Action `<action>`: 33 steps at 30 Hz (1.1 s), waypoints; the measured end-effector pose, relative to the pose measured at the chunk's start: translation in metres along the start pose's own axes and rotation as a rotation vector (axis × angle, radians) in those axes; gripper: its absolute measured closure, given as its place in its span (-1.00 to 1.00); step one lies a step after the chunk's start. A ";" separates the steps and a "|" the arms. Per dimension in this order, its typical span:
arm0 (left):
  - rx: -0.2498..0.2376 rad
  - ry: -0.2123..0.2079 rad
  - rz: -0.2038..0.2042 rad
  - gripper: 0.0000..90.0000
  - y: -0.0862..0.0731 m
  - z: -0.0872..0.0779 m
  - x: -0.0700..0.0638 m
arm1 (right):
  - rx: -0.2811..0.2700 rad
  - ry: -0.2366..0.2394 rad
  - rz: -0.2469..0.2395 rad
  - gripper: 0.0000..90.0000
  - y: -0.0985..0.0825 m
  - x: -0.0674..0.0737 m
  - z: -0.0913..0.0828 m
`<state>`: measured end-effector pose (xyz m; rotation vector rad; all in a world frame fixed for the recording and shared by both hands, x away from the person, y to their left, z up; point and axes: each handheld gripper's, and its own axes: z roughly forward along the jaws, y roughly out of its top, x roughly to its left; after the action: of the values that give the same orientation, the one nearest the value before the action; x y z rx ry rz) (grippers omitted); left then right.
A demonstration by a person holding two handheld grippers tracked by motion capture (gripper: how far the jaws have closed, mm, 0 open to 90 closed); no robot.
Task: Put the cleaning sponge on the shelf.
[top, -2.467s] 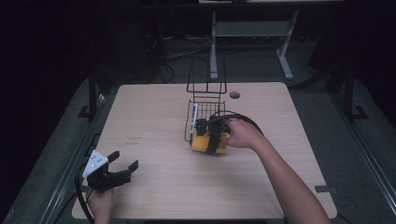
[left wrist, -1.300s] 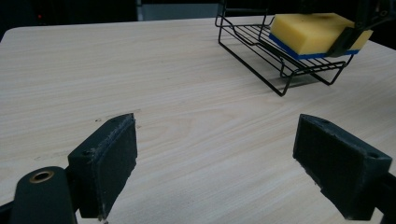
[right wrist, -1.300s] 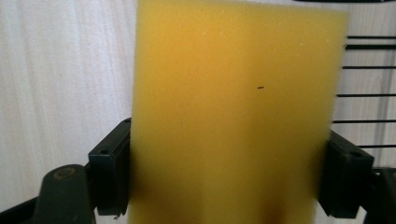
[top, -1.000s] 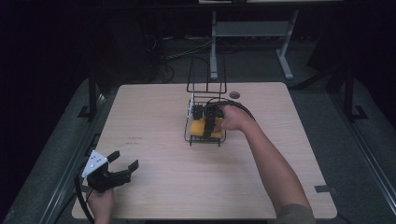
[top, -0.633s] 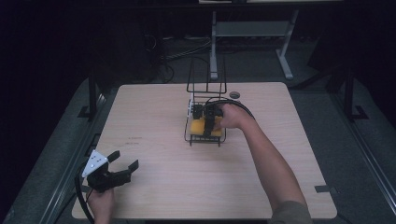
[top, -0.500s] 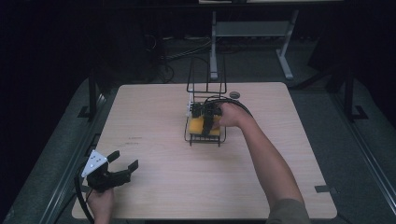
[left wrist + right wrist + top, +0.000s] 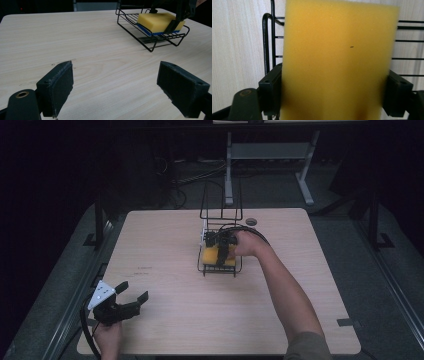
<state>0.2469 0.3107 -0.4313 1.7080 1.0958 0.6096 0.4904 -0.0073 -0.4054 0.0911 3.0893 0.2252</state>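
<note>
Setting the sponge (image 7: 218, 255) flat in the wire rack (image 7: 219, 268) looks like the step in hand; best to lower it until the blue underside rests on the wires, then spread the jaws evenly so it does not tip. The right claw (image 7: 223, 251) grips the sponge between its jaws, the sponge reaching forward past them; whether it already rests on the rack is hard to tell. The left claw (image 7: 120, 85) stands open over the bare worktop (image 7: 75, 42), the rack well ahead to its right

Light wooden table (image 7: 165, 245) in dark room.
</note>
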 end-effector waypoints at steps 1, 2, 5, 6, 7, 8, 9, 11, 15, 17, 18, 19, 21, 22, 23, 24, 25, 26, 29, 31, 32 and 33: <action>0.000 0.001 0.000 -0.71 0.000 0.000 0.000 | -0.002 0.002 -0.004 -0.55 0.000 0.000 0.001; -0.001 0.001 -0.001 -0.71 0.000 0.000 0.000 | 0.000 -0.001 -0.001 -0.55 0.001 0.000 0.001; 0.001 0.000 -0.002 -0.71 0.000 0.000 0.000 | 0.007 -0.004 -0.002 -0.56 0.001 0.001 0.002; 0.000 0.001 -0.001 -0.71 0.000 0.000 0.000 | 0.004 -0.002 0.003 -0.58 0.001 0.001 0.001; -0.002 0.000 -0.001 -0.71 0.000 0.000 0.000 | 0.002 -0.002 0.004 -0.59 0.001 0.001 0.001; -0.002 -0.001 -0.001 -0.71 0.000 0.000 0.000 | 0.004 -0.006 0.004 -0.60 0.002 0.001 0.001; 0.000 -0.001 -0.001 -0.71 0.000 0.000 0.000 | 0.004 -0.005 0.003 -0.60 0.002 0.001 0.001; 0.000 -0.001 0.000 -0.71 0.000 0.000 0.000 | 0.004 -0.006 0.004 -0.60 0.002 0.001 0.001; -0.003 0.002 -0.007 -0.71 0.000 -0.001 0.001 | 0.005 -0.012 0.003 -0.62 0.004 0.002 0.001; -0.003 0.002 -0.006 -0.71 0.000 -0.001 0.001 | 0.005 -0.012 -0.003 -0.62 0.004 0.002 0.001; -0.004 0.003 -0.005 -0.71 0.000 -0.001 0.001 | 0.006 -0.014 -0.003 -0.62 0.004 0.003 0.000; -0.007 0.003 -0.009 -0.71 0.000 -0.002 0.001 | 0.006 -0.016 0.000 -0.62 0.004 0.003 -0.001; -0.009 0.004 -0.008 -0.71 0.000 -0.003 0.002 | 0.002 -0.026 -0.003 -0.62 0.004 0.004 -0.004; -0.009 0.005 -0.007 -0.71 0.000 -0.003 0.002 | 0.003 -0.029 -0.004 -0.62 0.004 0.004 -0.005; -0.009 0.003 -0.007 -0.71 0.000 -0.003 0.002 | -0.003 -0.033 0.001 -0.63 0.003 0.005 -0.007; -0.008 0.003 -0.008 -0.71 0.000 -0.003 0.001 | -0.003 -0.033 0.001 -0.63 0.003 0.005 -0.007; -0.007 0.004 -0.007 -0.71 0.000 -0.003 0.001 | -0.003 -0.032 0.003 -0.63 0.002 0.005 -0.008; -0.007 0.003 -0.005 -0.71 0.000 -0.003 0.001 | -0.002 -0.043 0.001 -0.63 0.001 0.005 -0.009; -0.008 0.002 -0.005 -0.71 0.000 -0.002 0.001 | 0.005 -0.059 -0.003 -0.63 0.001 0.008 -0.010; -0.007 0.002 -0.003 -0.71 0.000 -0.002 0.001 | 0.007 -0.064 -0.006 -0.62 0.001 0.008 -0.011; -0.007 0.001 -0.003 -0.71 0.000 -0.002 0.001 | 0.011 -0.060 -0.001 -0.62 0.001 0.009 -0.012; -0.008 0.001 -0.004 -0.71 0.000 -0.002 0.001 | 0.011 -0.064 -0.001 -0.62 0.001 0.010 -0.013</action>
<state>0.2456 0.3124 -0.4303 1.6986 1.0965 0.6113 0.4801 -0.0075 -0.3929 0.0954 3.0267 0.2018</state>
